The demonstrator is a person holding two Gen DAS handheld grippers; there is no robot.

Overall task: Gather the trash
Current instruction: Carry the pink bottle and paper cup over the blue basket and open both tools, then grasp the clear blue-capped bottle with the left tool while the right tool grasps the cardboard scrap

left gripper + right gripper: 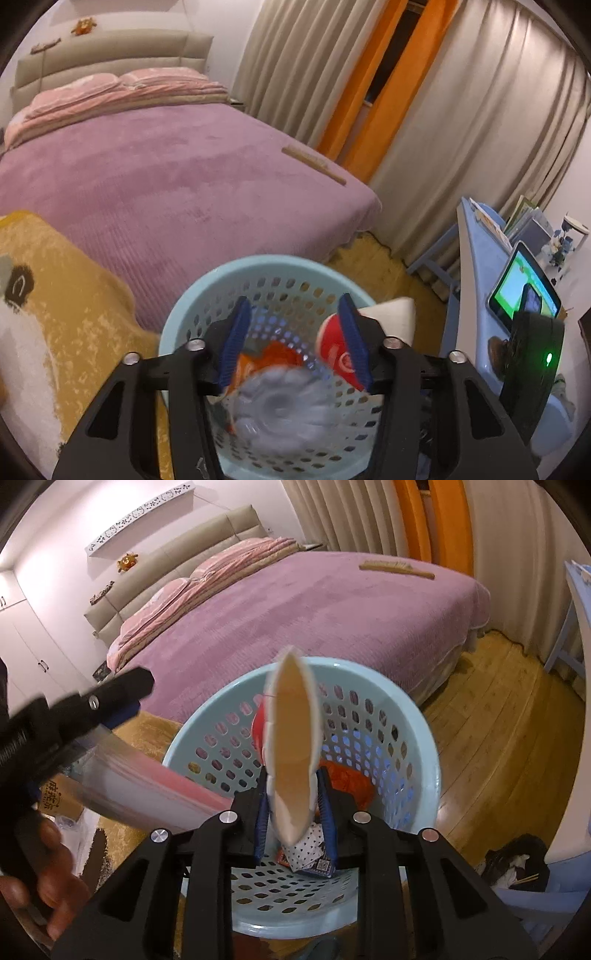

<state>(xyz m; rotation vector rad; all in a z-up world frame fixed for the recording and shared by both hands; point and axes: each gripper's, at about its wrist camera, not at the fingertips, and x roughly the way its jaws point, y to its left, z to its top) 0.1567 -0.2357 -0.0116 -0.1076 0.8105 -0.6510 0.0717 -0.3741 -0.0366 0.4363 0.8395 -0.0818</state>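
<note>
Trash fills the bottom of a pale blue perforated plastic basket (pixel 207 295) that stands on the floor at the foot of a bed with a purple cover (pixel 166 177).

Left wrist view: the left hand-held gripper (pixel 293 339) hangs over the basket mouth with its blue-padded fingers (pixel 236 339) spread wide apart, pinching nothing. Between and below them lies a blurred grey-white crumpled wad (pixel 280 406), beside an orange wrapper (pixel 258 363). A red and white paper cup (pixel 334 350) shows behind the right-side finger. A wooden brush (pixel 314 164) lies on the bed's far edge. A lit tablet screen (pixel 524 288) stands on a light blue tabletop (pixel 472 295) to the right.

Right wrist view: the right hand-held gripper (pixel 293 812) is over the same basket (pixel 424 738), fingers pressed onto the squashed paper cup (pixel 293 746), whose tan inside faces the camera. Orange wrapper (pixel 347 779) and a spotted packet (pixel 308 847) lie inside the basket. The left hand-held gripper (pixel 110 694) shows blurred at the left.
</note>
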